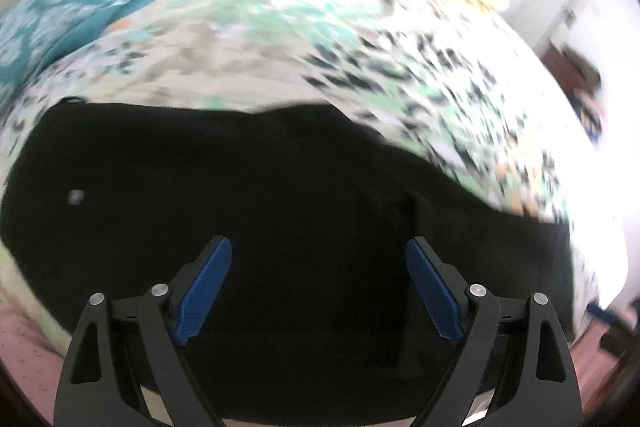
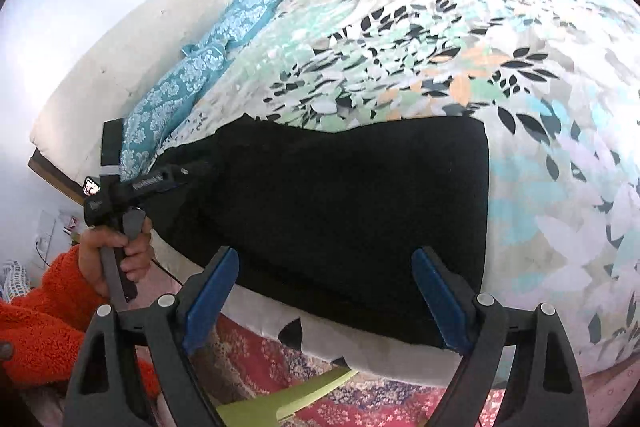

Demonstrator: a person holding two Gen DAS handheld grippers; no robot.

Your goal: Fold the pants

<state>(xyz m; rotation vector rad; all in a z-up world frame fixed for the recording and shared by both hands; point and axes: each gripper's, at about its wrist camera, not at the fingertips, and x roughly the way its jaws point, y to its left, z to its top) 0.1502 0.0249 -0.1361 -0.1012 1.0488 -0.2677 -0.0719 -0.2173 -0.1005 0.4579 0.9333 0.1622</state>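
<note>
pants [image 2: 340, 211] black, folded flat on bed [image 2: 560, 187], centre | left gripper [image 1: 319, 279] spread, empty, above them | right gripper [image 2: 326, 291] spread, empty, at 6 o'clock edge | soft, light, limp – likely pinch hem corners

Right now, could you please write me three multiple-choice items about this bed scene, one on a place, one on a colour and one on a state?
1. Where do the pants lie?
A. on the bed's near edge
B. on the floor
C. on the pillow

2. What colour is the sleeve?
A. blue
B. orange
C. grey

3. How do the right tongs stand?
A. shut on the pants
B. shut on nothing
C. open

Answers: 1 A, the pants rest on the bed along its near edge. 2 B, the sleeve by the left hand is orange. 3 C, the fingers stand wide apart, gripping nothing.
</note>
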